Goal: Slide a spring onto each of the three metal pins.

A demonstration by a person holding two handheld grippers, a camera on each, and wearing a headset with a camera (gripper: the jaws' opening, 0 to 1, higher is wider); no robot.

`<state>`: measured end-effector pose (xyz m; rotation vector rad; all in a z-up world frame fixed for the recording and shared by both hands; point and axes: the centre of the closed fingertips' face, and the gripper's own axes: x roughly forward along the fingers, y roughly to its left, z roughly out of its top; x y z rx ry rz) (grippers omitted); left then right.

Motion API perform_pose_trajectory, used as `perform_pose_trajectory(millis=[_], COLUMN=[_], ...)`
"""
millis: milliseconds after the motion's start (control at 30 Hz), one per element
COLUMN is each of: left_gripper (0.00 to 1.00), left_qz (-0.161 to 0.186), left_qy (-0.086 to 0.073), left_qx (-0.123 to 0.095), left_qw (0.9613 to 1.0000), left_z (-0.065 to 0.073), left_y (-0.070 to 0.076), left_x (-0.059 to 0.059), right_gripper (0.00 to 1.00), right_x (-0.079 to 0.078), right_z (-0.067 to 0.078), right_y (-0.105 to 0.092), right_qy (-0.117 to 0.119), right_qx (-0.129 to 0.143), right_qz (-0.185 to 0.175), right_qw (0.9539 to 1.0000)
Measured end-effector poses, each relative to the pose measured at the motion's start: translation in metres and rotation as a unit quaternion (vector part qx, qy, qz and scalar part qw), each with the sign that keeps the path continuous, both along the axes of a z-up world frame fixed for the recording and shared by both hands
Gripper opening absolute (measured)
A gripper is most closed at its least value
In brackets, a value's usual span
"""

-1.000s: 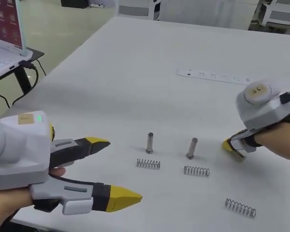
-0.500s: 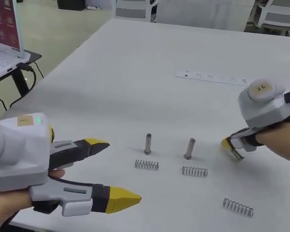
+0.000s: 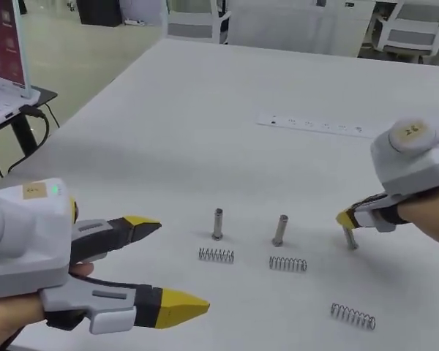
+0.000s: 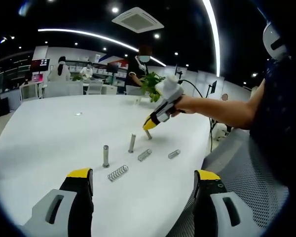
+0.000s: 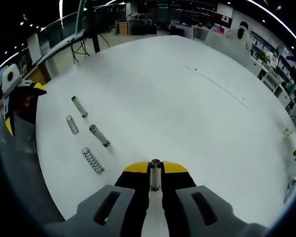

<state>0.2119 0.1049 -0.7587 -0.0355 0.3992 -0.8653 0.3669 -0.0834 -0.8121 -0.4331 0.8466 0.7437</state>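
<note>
steel third pin [image 3: 349, 238] is clenched in the right gripper [image 3: 345, 218]; the right gripper view shows it end-on between the closed jaws. in the head view it stands near upright at the right end of the row, foot at the table [image 3: 168, 146]; cannot tell if it touches.

left pin [image 3: 217, 224] and middle pin [image 3: 280, 229] stand upright, apart, free of both grippers.

springs all lie flat, long axis running left-right:
- left spring [image 3: 216, 255] just near of the left pin
- middle spring [image 3: 287, 264] just near of the middle pin
- right spring [image 3: 353, 316] near of the third pin, further off than the other two are from theirs

left gripper [image 3: 184, 263] hovers at the near left, jaws released and wide, tips aimed right toward the left spring, holding nothing.

judgement: no spring is on a pin yet. key relation: spring axes are horizontal and pin axes vertical, so each spring must be tipped on end before it will slide on. the left gripper is the free one and nearest the left spring. the right gripper must let go of its pin before it can fetch the right spring.
</note>
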Motion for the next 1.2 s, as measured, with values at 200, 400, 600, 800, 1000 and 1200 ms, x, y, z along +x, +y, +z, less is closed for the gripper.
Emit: perform_pose_trajectory(millis=[200, 400, 600, 800, 1000, 1200], left_gripper=[0.81, 0.81, 0.81, 0.81, 0.81, 0.81], left_qz=[-0.004, -0.006, -0.007, -0.007, -0.007, -0.007], left_qy=[0.0, 0.001, 0.002, 0.003, 0.002, 0.002], left_qx=[0.003, 0.003, 0.005, 0.004, 0.004, 0.003], left_qw=[1.0, 1.0, 1.0, 1.0, 1.0, 1.0], left_z=[-0.001, -0.001, -0.001, -0.002, -0.002, -0.002], left_y=[-0.001, -0.003, -0.002, -0.002, -0.002, -0.002], left_x=[-0.001, -0.002, -0.002, -0.002, -0.002, -0.002], right_gripper=[0.05, 0.05, 0.05, 0.05, 0.05, 0.05], right_x=[-0.007, -0.012, -0.018, -0.022, -0.025, -0.026], right_z=[0.004, 0.005, 0.005, 0.004, 0.004, 0.004], right_y=[-0.004, -0.006, -0.006, -0.007, -0.008, -0.008], right_qy=[-0.003, -0.001, 0.002, 0.004, 0.005, 0.006], right_qx=[0.005, 0.007, 0.006, 0.005, 0.004, 0.005], right_qz=[-0.001, -0.001, 0.001, 0.003, 0.001, 0.0], right_qw=[1.0, 1.0, 1.0, 1.0, 1.0, 1.0])
